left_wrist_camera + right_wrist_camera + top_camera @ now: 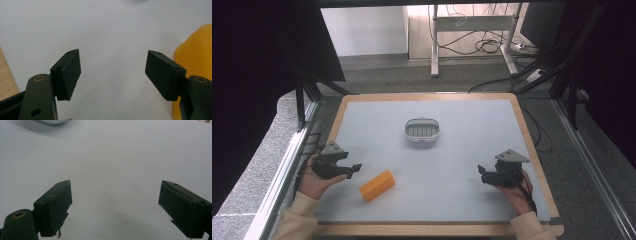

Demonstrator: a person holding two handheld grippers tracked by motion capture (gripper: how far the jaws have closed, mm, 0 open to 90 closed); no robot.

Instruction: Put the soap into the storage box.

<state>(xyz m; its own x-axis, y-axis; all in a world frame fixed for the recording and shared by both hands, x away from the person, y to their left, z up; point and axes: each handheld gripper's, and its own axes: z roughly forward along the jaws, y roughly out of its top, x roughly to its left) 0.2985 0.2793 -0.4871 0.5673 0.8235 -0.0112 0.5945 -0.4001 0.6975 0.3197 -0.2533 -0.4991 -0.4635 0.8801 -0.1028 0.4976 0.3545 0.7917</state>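
Soap-like orange block (377, 185) lies on the table (462, 150) near its near edge, left of the middle, with its long axis running slantwise: the farther end points toward the right side, the nearer end toward the near left corner. The left gripper (354, 169) hovers just beside it, on the block's left and slightly farther from the near edge, jaws wide apart with nothing between them. In the left gripper view the block (197, 57) shows past the right-hand jaw, outside the gap, so the gripper likely has to swing toward it and straddle the short width rather than the length. The right gripper (482, 173) sits well apart near the right edge, jaws also spread wide and holding nothing, so the left hand (314, 182) is plainly the nearer 1. A white slotted dish (423, 129) rests toward the middle of the table, farther from the near edge than the block, a probable place for it.
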